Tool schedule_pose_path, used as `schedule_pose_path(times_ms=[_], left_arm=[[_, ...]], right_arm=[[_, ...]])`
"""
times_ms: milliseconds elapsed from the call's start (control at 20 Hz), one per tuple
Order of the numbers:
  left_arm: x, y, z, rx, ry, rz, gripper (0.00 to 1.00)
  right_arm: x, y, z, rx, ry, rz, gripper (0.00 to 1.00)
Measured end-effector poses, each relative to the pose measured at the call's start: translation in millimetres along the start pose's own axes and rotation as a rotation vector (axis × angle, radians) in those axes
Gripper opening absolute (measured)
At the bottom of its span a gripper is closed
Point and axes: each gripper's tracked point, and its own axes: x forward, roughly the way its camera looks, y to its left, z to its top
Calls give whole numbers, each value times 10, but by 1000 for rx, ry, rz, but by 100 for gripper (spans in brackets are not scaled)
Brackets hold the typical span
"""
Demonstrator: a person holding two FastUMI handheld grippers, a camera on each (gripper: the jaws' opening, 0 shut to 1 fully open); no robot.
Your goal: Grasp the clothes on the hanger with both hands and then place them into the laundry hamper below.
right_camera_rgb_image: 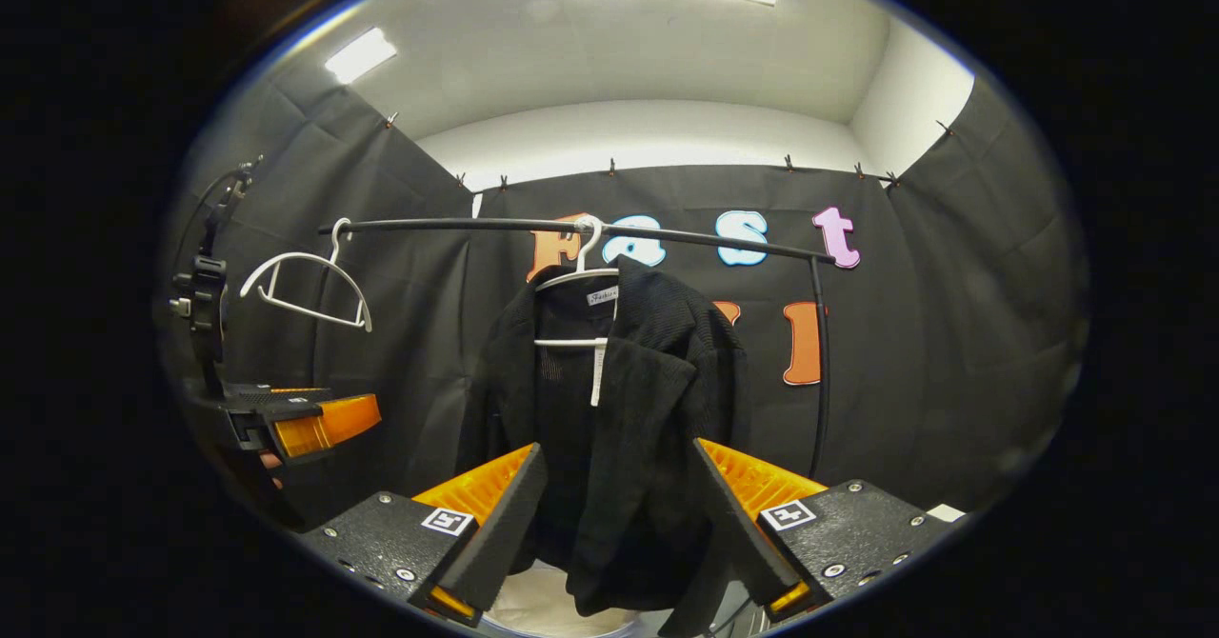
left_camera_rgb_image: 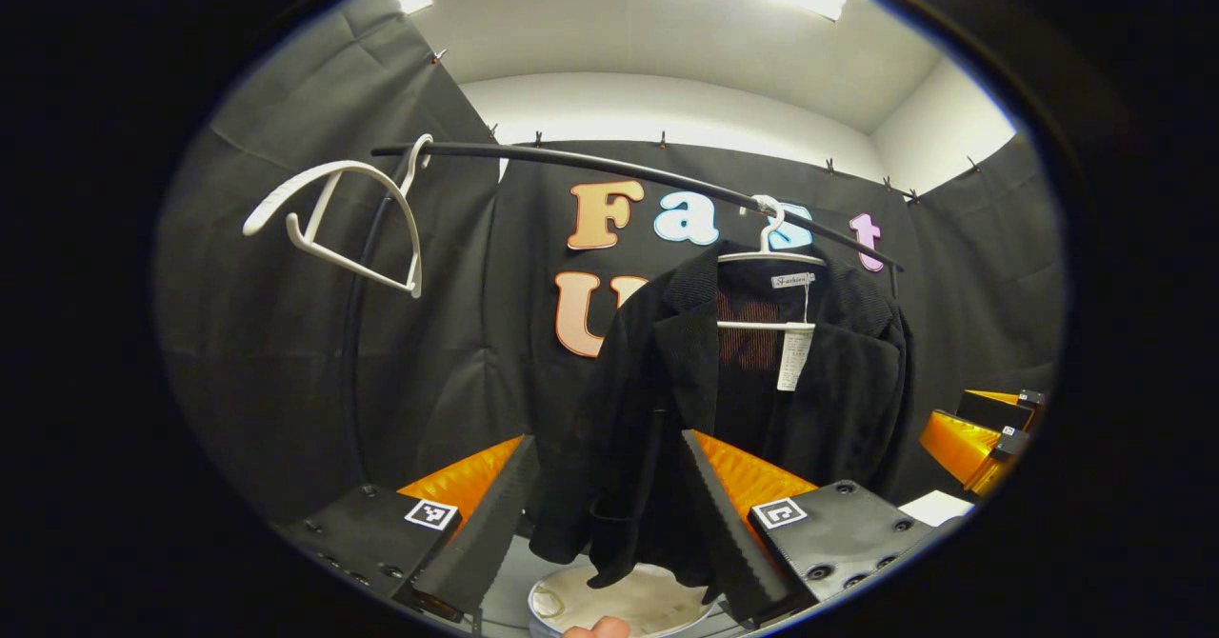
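In the left gripper view, an empty white hanger [left_camera_rgb_image: 333, 224] hangs at the left end of the black rail [left_camera_rgb_image: 629, 176]. Farther right, the black jacket [left_camera_rgb_image: 752, 400] hangs on a second white hanger [left_camera_rgb_image: 773, 255]. The left gripper [left_camera_rgb_image: 600, 524] has its fingers spread wide, apart from the jacket, with the white laundry hamper [left_camera_rgb_image: 619, 605] below. In the right gripper view, the right gripper [right_camera_rgb_image: 614, 533] likewise holds its fingers wide, near the jacket hem.
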Motion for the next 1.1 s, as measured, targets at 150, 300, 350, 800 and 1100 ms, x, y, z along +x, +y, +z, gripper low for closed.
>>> schedule_pose_path(times_ms=[150,300,350,800,1100], left_arm=[[-25,-24,21,-16,-1,-7,100],[-76,-13,62,-15,-12,-3,96],[-91,-11,59,-15,-11,-3,96],[-217,-94,17,14,-3,-25,96],[-254,-45,9,2,2,8,96]], right_arm=[[-43,36,30,27,4,10,94],[-108,-13,68,8,-2,-4,94],[-125,-23,39,1,7,-9,93],[278,-58,-250,40,73,9,94],[906,-152,-721,54,181,-27,94]])
